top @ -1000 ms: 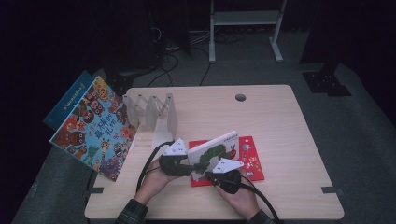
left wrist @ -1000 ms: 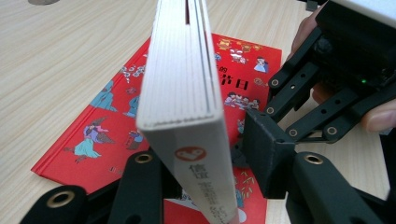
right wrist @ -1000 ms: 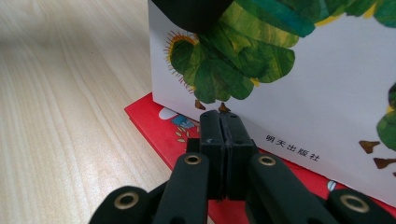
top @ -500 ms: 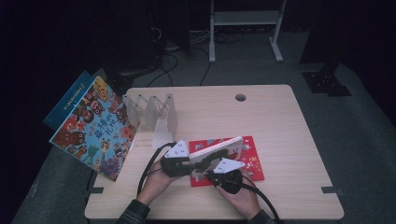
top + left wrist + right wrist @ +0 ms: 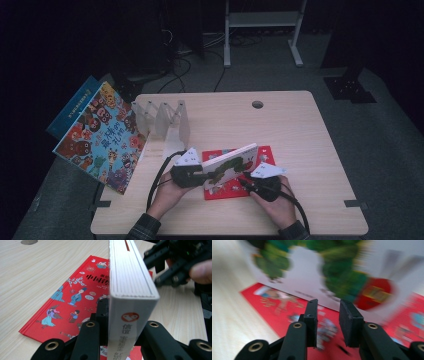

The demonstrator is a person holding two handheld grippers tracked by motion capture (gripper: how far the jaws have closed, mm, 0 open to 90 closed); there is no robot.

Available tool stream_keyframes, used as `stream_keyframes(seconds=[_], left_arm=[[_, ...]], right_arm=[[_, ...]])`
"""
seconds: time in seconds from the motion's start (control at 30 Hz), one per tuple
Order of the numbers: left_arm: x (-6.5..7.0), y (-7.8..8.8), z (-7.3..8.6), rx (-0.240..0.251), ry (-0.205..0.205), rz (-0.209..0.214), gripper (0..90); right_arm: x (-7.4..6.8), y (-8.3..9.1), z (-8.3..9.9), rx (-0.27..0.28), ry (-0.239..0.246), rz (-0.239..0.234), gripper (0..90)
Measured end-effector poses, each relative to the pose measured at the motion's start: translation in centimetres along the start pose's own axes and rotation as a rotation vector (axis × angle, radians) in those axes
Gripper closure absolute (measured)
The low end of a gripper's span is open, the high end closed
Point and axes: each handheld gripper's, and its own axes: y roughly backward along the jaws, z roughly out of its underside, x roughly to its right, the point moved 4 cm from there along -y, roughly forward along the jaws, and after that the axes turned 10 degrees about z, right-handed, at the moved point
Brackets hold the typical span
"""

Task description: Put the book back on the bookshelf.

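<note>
White caterpillar board book [image 5: 228,165] stands on edge over the red picture book [image 5: 235,186] near the table's [image 5: 300,135] front edge, its spine clamped in the left gripper [image 5: 197,172]. Right gripper [image 5: 248,181] sits just beside it, jaws having just been parting, nothing between them.

A colourful picture book [image 5: 102,137] leans off the counter's [image 5: 300,130] left edge. A white folding book rack [image 5: 162,117] stands beside it.

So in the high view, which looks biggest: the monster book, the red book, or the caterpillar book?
1. Monster book, propped at the table's left edge: clearly the largest.
2. Red book, lying flat, partly covered.
3. Caterpillar book, held up on edge.
The last two are unsure: one is partly hidden and the other stands at an angle.
</note>
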Motion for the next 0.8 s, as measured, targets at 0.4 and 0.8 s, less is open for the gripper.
stream_keyframes(seconds=[0.4, 0.8], left_arm=[[-0.5, 0.7, -0.1, 0.036, 0.029, 0.000, 75.2], [-0.6, 1.8, -0.3, 0.061, 0.037, -0.005, 75.2]], right_arm=[[8.7, 2.2, 3.0, -0.029, -0.153, 0.201, 52.0], [12.5, 1.9, 5.6, -0.105, -0.215, 0.288, 40.8]])
